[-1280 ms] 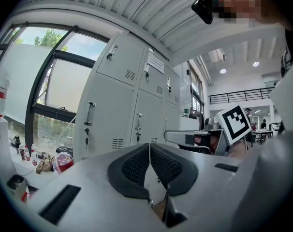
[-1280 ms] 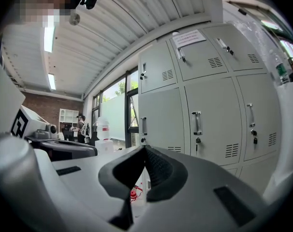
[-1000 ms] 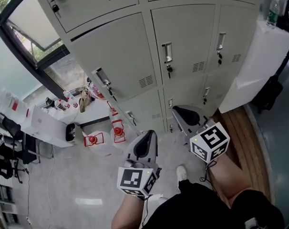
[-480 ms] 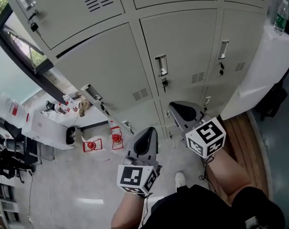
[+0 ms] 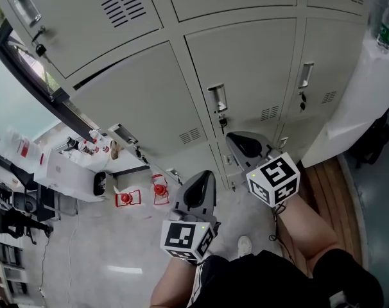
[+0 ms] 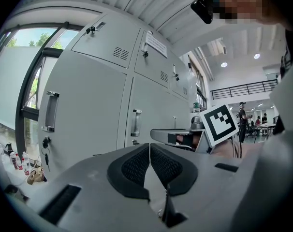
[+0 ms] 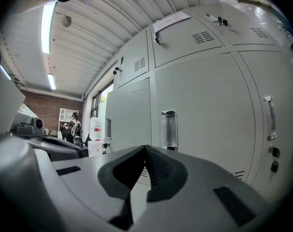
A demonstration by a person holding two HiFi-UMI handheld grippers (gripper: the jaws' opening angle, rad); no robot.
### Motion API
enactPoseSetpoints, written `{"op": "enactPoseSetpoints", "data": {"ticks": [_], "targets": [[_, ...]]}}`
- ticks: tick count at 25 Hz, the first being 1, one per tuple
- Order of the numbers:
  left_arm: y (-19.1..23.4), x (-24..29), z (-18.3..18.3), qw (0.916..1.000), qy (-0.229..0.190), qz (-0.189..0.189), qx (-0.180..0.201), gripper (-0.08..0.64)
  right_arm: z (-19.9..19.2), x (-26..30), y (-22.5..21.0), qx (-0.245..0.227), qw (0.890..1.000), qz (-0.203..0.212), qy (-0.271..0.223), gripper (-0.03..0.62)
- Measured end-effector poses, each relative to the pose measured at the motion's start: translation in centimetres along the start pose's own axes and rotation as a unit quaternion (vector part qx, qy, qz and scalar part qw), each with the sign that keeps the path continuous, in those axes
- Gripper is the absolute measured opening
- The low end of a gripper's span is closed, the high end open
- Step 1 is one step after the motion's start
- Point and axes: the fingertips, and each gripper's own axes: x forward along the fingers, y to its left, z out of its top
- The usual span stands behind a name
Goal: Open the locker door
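Heads-up before you go in: both tools are clamped shut on nothing. Your left gripper (image 6: pixel 150 149) and right gripper (image 7: pixel 145 149) each have their pads pressed together with only air ahead. Both hang short of the lockers, touching nothing.

The locker door (image 5: pixel 259 56) you want looks like the middle one, straight ahead of the right gripper. It's closed flush, with its handle (image 5: pixel 217 99) near the door's left edge and what looks like a key (image 5: pixel 223 119) hanging just under it.

What could bite you: go in with the jaws shut and you'll only bump the handle or skate off it. Come in low and you could knock the key. Pull off-line and the grip may slip.

The handle is a slim bar standing upright, its long axis running up and down the door, and it faces out toward you. Since it sits on the left edge, I'd guess the hinges are on the right and the door swings out at you.
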Motion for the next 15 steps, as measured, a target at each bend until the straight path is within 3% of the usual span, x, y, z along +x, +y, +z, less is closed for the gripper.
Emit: {"op": "enactPoseSetpoints", "data": {"ticks": [7, 15], "targets": [[1.1, 1.0, 0.2, 0.9999, 0.0, -0.013, 0.002, 0.02, 0.1, 2.1, -0.8, 0.005, 1.0, -0.015, 0.002, 0.104], [3.6, 1.9, 0.7, 0.9988, 0.003, -0.049, 0.005, 0.02, 0.7, 5.5, -2.4, -0.012, 0.996, -0.085, 0.008, 0.169]]}}
